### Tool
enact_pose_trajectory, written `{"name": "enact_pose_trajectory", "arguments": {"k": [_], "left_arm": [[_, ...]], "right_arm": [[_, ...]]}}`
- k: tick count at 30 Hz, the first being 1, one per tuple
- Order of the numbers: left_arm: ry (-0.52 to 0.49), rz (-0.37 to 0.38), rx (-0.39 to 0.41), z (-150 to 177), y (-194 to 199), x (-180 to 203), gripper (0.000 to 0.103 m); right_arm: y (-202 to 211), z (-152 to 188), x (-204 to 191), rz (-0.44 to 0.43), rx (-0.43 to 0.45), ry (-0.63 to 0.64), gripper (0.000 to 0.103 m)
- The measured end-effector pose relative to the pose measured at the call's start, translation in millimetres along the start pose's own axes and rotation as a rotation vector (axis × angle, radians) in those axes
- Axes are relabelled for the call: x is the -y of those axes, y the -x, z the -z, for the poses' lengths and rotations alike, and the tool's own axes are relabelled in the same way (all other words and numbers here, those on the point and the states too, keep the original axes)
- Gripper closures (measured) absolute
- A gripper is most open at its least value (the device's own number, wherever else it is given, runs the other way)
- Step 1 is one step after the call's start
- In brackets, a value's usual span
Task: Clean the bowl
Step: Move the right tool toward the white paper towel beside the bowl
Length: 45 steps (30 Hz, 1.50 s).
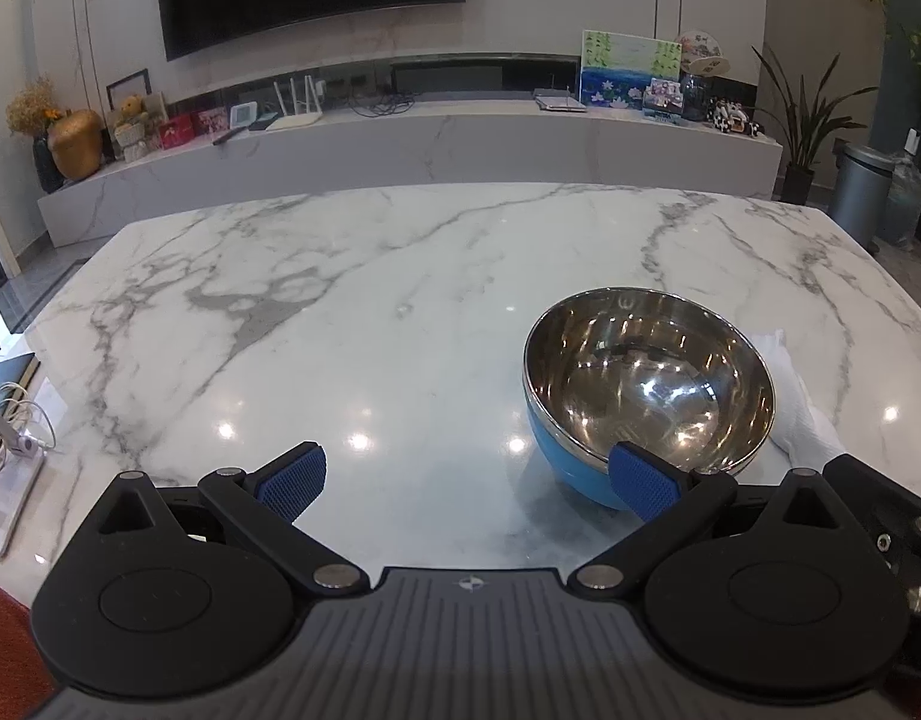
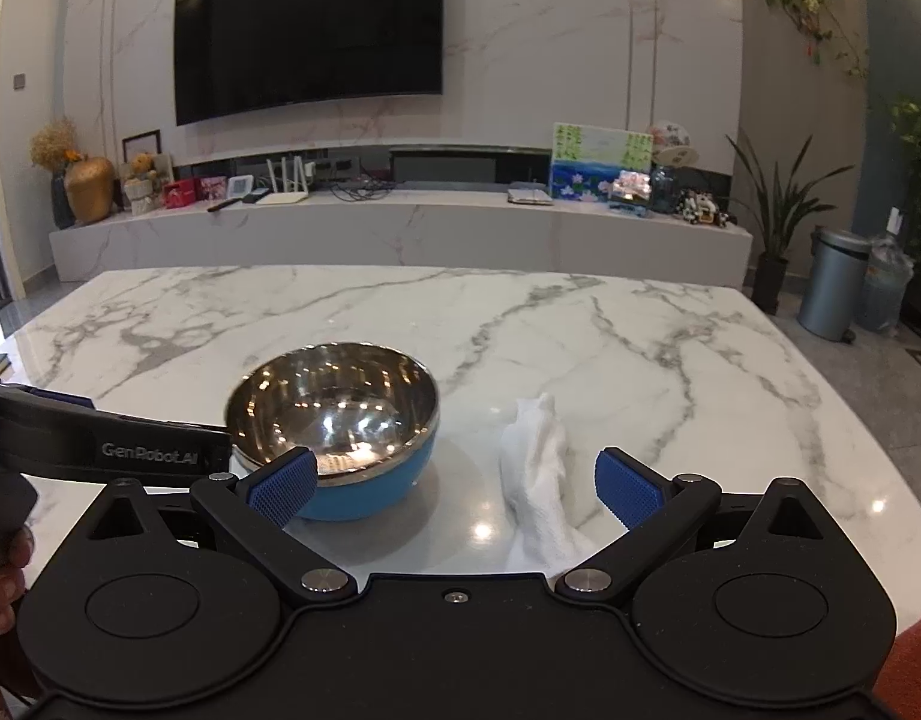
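Note:
A steel bowl (image 1: 646, 384) with a blue outside stands upright on the white marble table (image 1: 340, 312). It also shows in the right wrist view (image 2: 334, 402). A crumpled white cloth (image 2: 538, 468) lies just right of the bowl; in the left wrist view its edge (image 1: 802, 414) shows behind the bowl. My left gripper (image 1: 469, 483) is open and empty, its right fingertip at the bowl's near rim. My right gripper (image 2: 454, 489) is open and empty, with the cloth between its fingers and the bowl by its left finger.
The left gripper's body (image 2: 106, 450) reaches in from the left beside the bowl. Cables and a white device (image 1: 10, 456) lie at the table's left edge. A TV console (image 2: 400, 228) and a metal bin (image 2: 832, 282) stand beyond the table.

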State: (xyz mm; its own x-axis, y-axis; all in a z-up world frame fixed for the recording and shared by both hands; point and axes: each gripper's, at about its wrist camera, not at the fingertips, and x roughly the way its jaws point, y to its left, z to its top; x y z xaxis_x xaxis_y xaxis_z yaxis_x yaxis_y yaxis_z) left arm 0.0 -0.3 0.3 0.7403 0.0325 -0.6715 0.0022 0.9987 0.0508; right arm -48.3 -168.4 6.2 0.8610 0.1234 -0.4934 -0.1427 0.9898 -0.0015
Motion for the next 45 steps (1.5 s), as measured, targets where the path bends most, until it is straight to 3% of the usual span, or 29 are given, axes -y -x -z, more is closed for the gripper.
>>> {"name": "enact_pose_trajectory", "arguments": {"k": [15,37,45], "left_arm": [[0.033,0.074,-0.028,-2,-4,0,0.001],[0.024,0.04,-0.084,4,-8,-1,0.005],[0.037,0.032,-0.11,5,-12,-3,0.005]], "right_arm": [[-2,1,5,-0.027,-0.01,-0.036,0.004],[-6,5,7,0.018,-0.029,-0.052,0.004],[-7,6,8,-0.003,-0.045,-0.062,0.004]]}}
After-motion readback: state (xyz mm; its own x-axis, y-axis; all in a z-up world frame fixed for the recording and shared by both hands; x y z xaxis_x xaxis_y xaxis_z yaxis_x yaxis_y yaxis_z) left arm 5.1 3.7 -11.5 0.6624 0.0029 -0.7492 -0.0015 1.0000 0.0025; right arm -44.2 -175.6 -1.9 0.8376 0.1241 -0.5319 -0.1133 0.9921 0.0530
